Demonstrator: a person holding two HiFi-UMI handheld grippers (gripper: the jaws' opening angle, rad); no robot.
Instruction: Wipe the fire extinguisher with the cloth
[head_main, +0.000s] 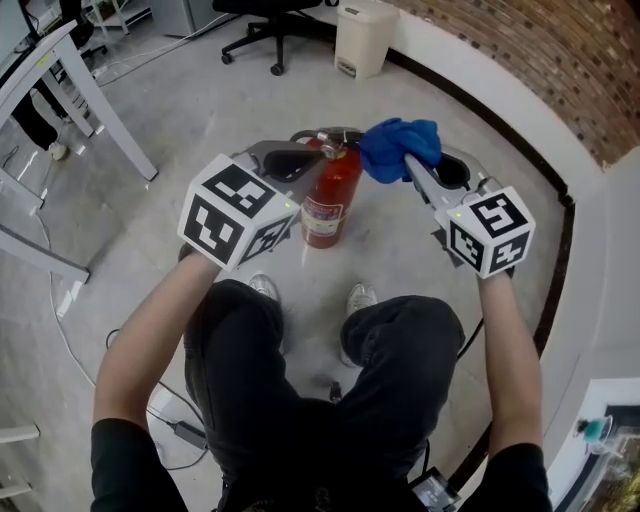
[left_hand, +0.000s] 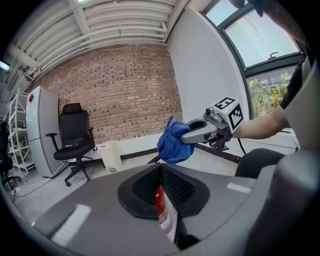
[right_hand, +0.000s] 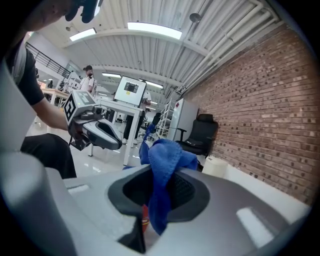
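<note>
**Head view.** The red extinguisher (head_main: 332, 200) stands upright on the floor (head_main: 200, 110), at 12 o'clock from the person's shoes (head_main: 360, 297). The left gripper (head_main: 292, 163) comes in from 8 o'clock and is clenched on the black lever at the extinguisher's top. The right gripper (head_main: 412, 165) comes in from 4 o'clock, grasping a bunched blue cloth (head_main: 400, 148). The cloth sits just beside the extinguisher's head, at 2 o'clock from it; whether it touches cannot be told. The two marker cubes hide part of the floor at either side of the body. Around the scene are a bin (head_main: 365, 38) at 12 o'clock, a chair (head_main: 270, 20) at 11, a white table (head_main: 90, 90) at 10, a brick wall (head_main: 540, 60) at 1 and a cable (head_main: 70, 340) at 8.

**Left gripper view.** The jaws stand close together. A strip of the extinguisher's body and label (left_hand: 162, 212) shows in the slit between them, at 6 o'clock. A dark tip pokes out beyond the jaw ends. The right gripper and cloth (left_hand: 172, 142) hang just past the jaws at 12 o'clock, blocking part of the skirting. The chair (left_hand: 75, 142) and bin (left_hand: 110, 156) stand at 10 o'clock against the wall.

**Right gripper view.** The jaws are clamped on the cloth (right_hand: 165, 155), which spills over both ends of them. A red sliver of the extinguisher (right_hand: 145, 217) shows below it. The left gripper (right_hand: 112, 137) lies at 10 o'clock and the chair (right_hand: 200, 135) at 1 o'clock.
</note>
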